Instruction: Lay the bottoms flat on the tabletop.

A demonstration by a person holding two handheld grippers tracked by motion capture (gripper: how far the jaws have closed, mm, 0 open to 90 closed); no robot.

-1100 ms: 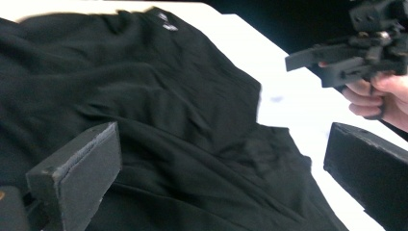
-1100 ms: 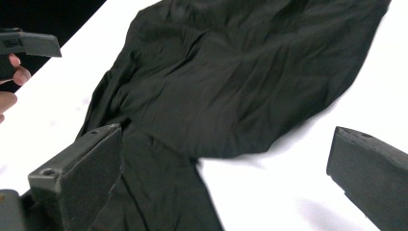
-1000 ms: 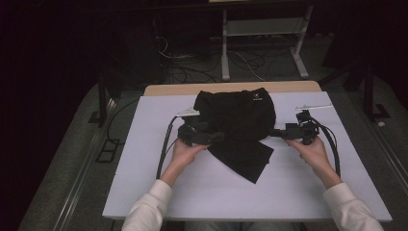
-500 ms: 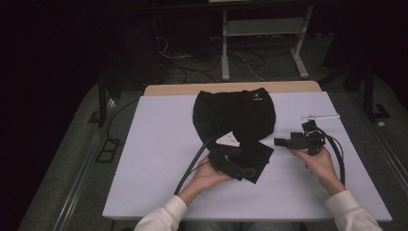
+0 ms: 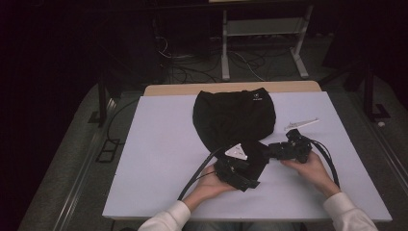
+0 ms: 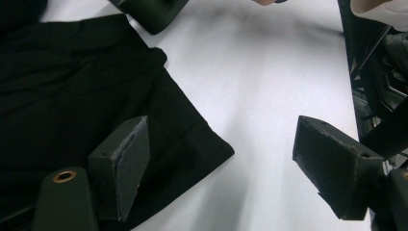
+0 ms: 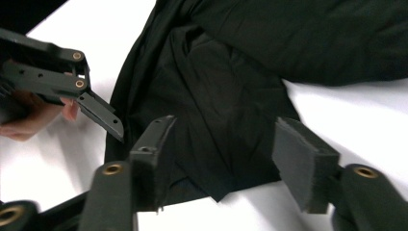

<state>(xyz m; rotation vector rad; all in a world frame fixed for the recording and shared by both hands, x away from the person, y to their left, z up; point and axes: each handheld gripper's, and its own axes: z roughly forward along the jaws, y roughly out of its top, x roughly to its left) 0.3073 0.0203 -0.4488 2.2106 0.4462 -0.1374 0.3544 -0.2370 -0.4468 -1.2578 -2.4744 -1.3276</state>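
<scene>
— Dark room, white bench (image 5: 159,159); where is the black garment (image 5: 234,118)?

— Centre of the frame, its lower flap between the two claws.

— What might go wrong?

— Both claws are released. The left claw (image 6: 219,168) straddles only the flap's corner, so it may pinch bare bench. The right claw (image 7: 223,163) tilts in from the right and could bunch the fold.

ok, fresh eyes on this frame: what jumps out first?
The black garment bunched in the middle of the white table, dark against the pale top, with a flap trailing toward the person. Next, the two grippers at that near flap: the left gripper with jaws wide open over the cloth's corner, the right gripper open too, aimed at the same fold. A small pale bracket lies alone to the right.
</scene>
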